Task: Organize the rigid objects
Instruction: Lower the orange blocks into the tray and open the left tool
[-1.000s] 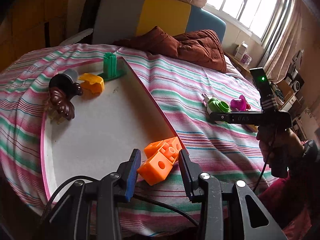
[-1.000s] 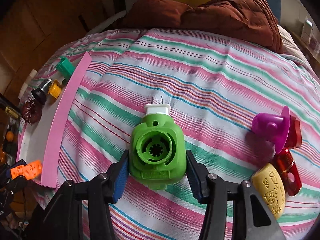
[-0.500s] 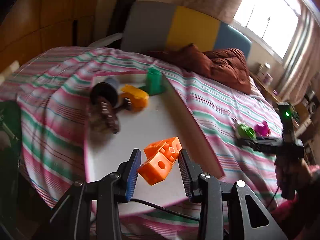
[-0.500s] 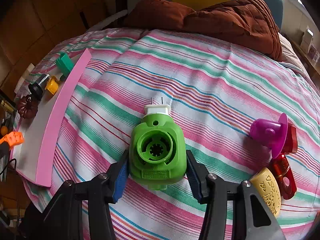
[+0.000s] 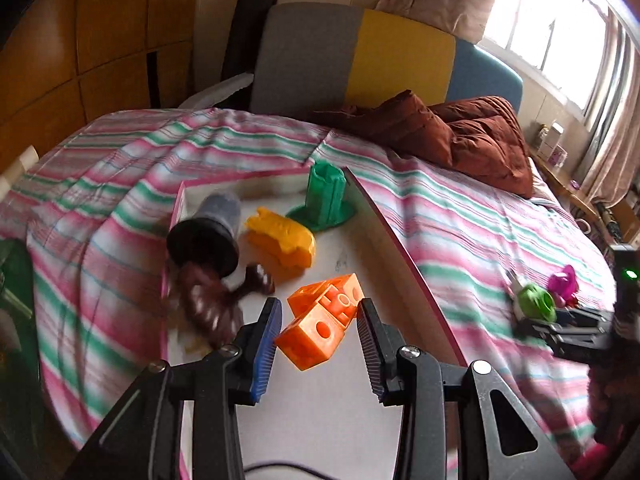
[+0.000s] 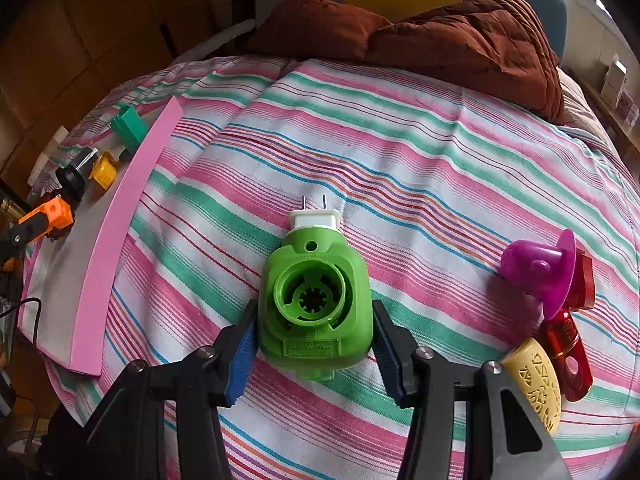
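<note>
My left gripper [image 5: 319,311] is shut on an orange block with holes [image 5: 320,322], held above the white floor of a pink-rimmed tray [image 5: 340,420]. The right wrist view shows the same block [image 6: 56,213] at the far left over the tray's pink rim [image 6: 120,248]. My right gripper [image 6: 314,314] is shut on a green plug-in device [image 6: 314,300] with a white pronged end, low over the striped bedspread. I cannot tell whether the device touches the cloth. The left wrist view shows this device [image 5: 534,303] far to the right.
In the tray are a green tower piece [image 5: 326,196], a yellow piece [image 5: 282,242], a dark cylinder [image 5: 212,236] and a brown toy [image 5: 212,304]. Right of the green device lie a purple cap [image 6: 536,268], a red piece [image 6: 568,340] and a yellow piece [image 6: 536,384]. A brown quilt [image 6: 460,32] lies beyond.
My left gripper has carried the orange block from the tray's right edge inward over the tray floor, towards the brown toy. The right gripper and green device have not moved.
</note>
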Motion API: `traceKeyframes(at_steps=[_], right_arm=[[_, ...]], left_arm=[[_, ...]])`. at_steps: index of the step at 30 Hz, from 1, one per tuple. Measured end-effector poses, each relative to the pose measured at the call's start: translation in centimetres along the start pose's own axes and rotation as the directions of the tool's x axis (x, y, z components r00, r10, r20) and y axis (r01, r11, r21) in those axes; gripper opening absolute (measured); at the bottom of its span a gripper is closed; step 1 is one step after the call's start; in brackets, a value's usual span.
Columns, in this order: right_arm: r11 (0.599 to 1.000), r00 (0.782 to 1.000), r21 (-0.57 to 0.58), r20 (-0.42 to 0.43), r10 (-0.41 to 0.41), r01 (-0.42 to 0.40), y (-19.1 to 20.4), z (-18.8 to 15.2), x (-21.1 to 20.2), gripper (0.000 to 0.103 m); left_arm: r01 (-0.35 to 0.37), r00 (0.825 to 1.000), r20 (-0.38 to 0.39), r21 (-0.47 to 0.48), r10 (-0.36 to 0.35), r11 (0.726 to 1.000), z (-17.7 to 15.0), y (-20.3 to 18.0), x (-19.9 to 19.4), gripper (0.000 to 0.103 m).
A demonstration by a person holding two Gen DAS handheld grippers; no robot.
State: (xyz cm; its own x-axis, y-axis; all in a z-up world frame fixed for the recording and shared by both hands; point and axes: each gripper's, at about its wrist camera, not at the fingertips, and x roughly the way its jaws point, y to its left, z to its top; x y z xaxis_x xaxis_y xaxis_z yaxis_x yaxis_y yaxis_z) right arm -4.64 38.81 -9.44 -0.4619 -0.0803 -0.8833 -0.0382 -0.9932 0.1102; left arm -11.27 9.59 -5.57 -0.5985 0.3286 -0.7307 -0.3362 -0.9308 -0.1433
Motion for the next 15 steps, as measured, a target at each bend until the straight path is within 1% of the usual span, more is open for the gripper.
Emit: traceKeyframes(at_steps=[2,6,8,10,12,15], right_arm=[[1.000,1.000,0.000,0.000,0.000,0.000,0.0,0.1,0.0,0.053],[1.000,1.000,0.001,0.000,0.000,0.000,0.0,0.0,0.0,0.053],[1.000,1.000,0.001,0.000,0.000,0.000,0.0,0.0,0.0,0.053],[1.000,1.000,0.002,0.000,0.000,0.000,0.0,0.0,0.0,0.053],[1.000,1.000,0.003,0.000,0.001,-0.001,0.0,0.1,0.1,0.053],[1.000,1.000,0.005,0.000,0.001,-0.001,0.0,0.2,0.1,0.053]], left_arm=[[-0.030,1.000,0.002,0.015,0.030,0.999,0.7,0.0,1.1,0.039],[-0.061,0.997,-0.042,0.025,0.062,0.998,1.6,0.3,3.4,0.039],[-0.080,0.996,-0.038,0.043,0.081,0.996,1.8,0.3,3.9,0.040],[-0.075,0.996,-0.043,0.053,0.078,0.996,1.9,0.2,4.1,0.040],[-0.067,0.996,-0.052,0.043,0.069,0.997,1.8,0.3,4.1,0.041],[-0.067,0.996,-0.056,0.046,0.069,0.997,1.4,0.2,3.9,0.043]])
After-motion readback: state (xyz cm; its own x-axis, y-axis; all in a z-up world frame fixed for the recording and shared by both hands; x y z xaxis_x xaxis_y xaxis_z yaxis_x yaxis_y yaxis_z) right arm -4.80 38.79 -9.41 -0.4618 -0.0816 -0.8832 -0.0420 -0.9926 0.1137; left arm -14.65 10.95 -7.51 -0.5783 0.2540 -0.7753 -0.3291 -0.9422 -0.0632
